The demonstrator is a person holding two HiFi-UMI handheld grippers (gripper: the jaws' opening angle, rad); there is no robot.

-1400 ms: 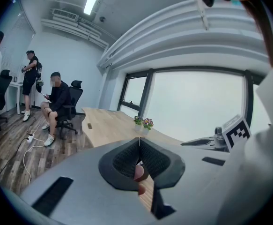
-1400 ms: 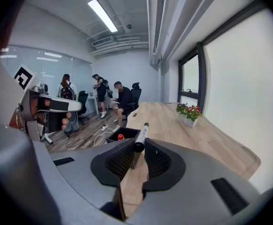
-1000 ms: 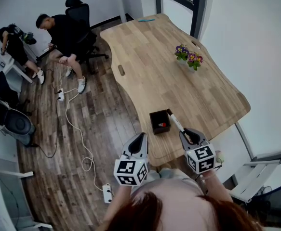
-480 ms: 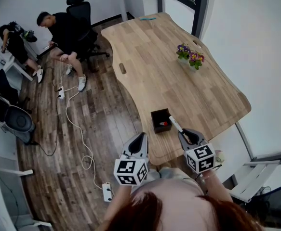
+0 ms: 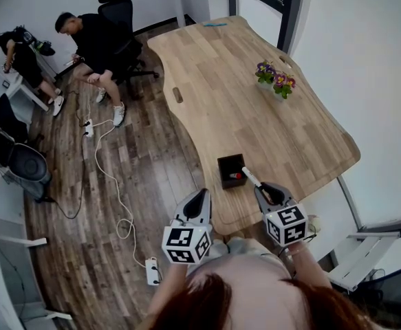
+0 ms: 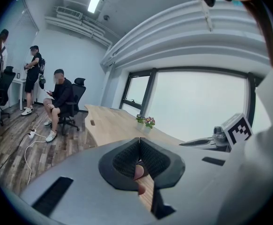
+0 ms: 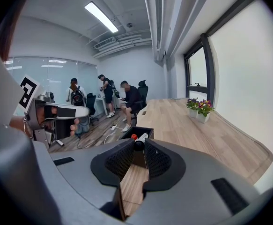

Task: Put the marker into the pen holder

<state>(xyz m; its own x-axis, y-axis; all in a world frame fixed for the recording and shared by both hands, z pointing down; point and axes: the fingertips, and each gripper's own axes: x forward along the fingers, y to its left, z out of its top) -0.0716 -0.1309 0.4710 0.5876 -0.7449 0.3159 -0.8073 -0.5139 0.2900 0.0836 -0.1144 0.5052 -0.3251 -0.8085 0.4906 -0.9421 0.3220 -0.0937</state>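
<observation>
My right gripper (image 7: pixel 137 146) is clamped on the marker (image 7: pixel 139 140). The jaws pinch its dark end and the white barrel points ahead at the pen holder (image 7: pixel 137 130). In the head view the marker (image 5: pixel 251 177) slants up-left from the right gripper (image 5: pixel 263 191), with its far end at the right rim of the black square pen holder (image 5: pixel 225 163). I can't tell whether the end is past the rim or just over it. A red-capped pen (image 5: pixel 235 176) already lies inside the holder, just beside the marker end.

The holder sits near the front edge of the wooden table (image 5: pixel 255 115). A flower pot (image 5: pixel 276 82) stands well apart toward the window side.

My left gripper (image 6: pixel 139 144) has its jaws pressed together and nothing gripped. In the head view the left gripper (image 5: pixel 199 195) hangs off the table's front edge, over the wood floor, left of the holder.

A person sits in an office chair (image 5: pixel 114 19) far left, and a white cable (image 5: pixel 107 177) runs across the floor.
</observation>
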